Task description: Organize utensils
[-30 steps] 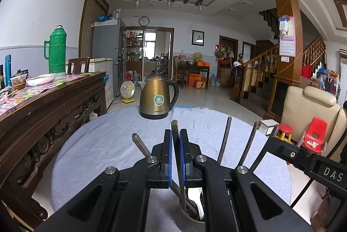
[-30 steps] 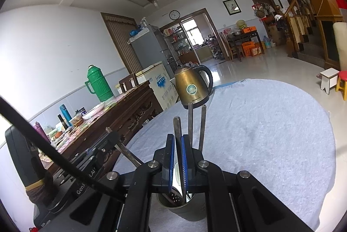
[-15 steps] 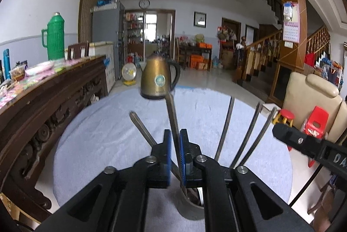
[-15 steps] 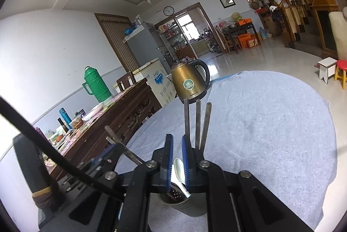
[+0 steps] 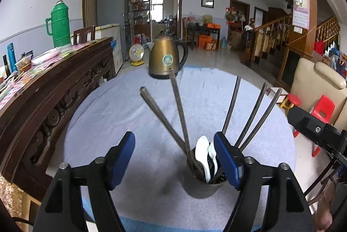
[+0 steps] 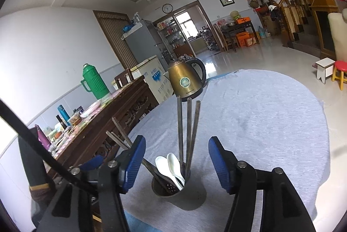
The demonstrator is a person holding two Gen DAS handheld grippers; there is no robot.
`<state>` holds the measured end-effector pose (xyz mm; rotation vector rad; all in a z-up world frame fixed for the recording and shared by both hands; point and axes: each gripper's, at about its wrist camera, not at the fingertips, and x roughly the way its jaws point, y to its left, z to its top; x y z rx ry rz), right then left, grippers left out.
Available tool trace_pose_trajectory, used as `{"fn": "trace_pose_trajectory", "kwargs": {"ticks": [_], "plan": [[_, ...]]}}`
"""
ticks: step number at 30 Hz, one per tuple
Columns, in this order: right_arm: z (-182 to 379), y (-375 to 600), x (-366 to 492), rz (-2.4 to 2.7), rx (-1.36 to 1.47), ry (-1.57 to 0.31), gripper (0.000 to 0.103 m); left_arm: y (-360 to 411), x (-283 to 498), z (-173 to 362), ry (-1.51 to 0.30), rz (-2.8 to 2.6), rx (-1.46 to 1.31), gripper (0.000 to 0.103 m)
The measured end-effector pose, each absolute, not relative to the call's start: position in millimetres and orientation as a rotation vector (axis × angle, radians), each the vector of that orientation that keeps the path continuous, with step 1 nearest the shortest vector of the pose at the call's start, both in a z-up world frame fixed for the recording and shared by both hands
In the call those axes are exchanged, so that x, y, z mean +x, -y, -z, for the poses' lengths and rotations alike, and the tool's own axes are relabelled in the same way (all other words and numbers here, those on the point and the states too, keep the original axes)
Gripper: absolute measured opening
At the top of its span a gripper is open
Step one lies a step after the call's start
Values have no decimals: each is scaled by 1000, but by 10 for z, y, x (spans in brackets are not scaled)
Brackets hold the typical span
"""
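A dark metal cup (image 5: 201, 188) stands on the grey-blue tablecloth (image 5: 121, 114). It holds several dark chopsticks (image 5: 180, 110) that fan outward and two white spoons (image 5: 201, 149). My left gripper (image 5: 174, 158) hovers just over the cup. Its jaws are opening, and the blue pads (image 5: 123, 156) touch nothing. In the right wrist view the cup (image 6: 158, 189), spoons (image 6: 172, 163) and three upright chopsticks (image 6: 188, 123) sit between the spread pads (image 6: 219, 164). My right gripper (image 6: 176, 164) is also opening and holds nothing.
A brass-coloured kettle (image 5: 167, 60) stands at the far side of the round table. A dark carved sideboard (image 5: 54, 88) with a green thermos (image 5: 59, 25) runs along the left. Red child chairs (image 5: 323, 106) and a beige armchair stand to the right. The right gripper's black body (image 5: 314, 130) reaches in from the right.
Both grippers were shut on a chopstick over the cup. Both have let go and spread wide, and the chopsticks now lean in the cup. The left view has tipped downward.
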<state>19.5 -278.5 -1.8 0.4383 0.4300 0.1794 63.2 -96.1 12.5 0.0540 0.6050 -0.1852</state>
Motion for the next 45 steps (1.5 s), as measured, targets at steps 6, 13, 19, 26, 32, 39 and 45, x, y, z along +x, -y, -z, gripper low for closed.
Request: {"fn": "trace_pose_trajectory", "kwargs": {"ticks": [6, 13, 19, 26, 32, 39, 45], "plan": [[55, 2795, 97, -154, 395, -470, 66, 922, 554, -125, -650, 122, 113, 78], [101, 2742, -35, -119, 361, -531, 68, 781, 459, -184, -648, 68, 126, 86], [174, 2627, -125, -101, 344, -588, 70, 679, 356, -200, -639, 45, 163, 87], [175, 2529, -212, -94, 348, -614, 70, 599, 229, -248, -631, 3, 203, 87], [118, 2384, -296, -102, 337, -619, 71, 441, 130, -280, -625, -15, 206, 87], [74, 2232, -336, -107, 324, -620, 71, 303, 81, -307, -642, -27, 195, 87], [52, 2134, -363, -108, 328, -618, 71, 205, 32, -333, -649, -24, 181, 87]]}}
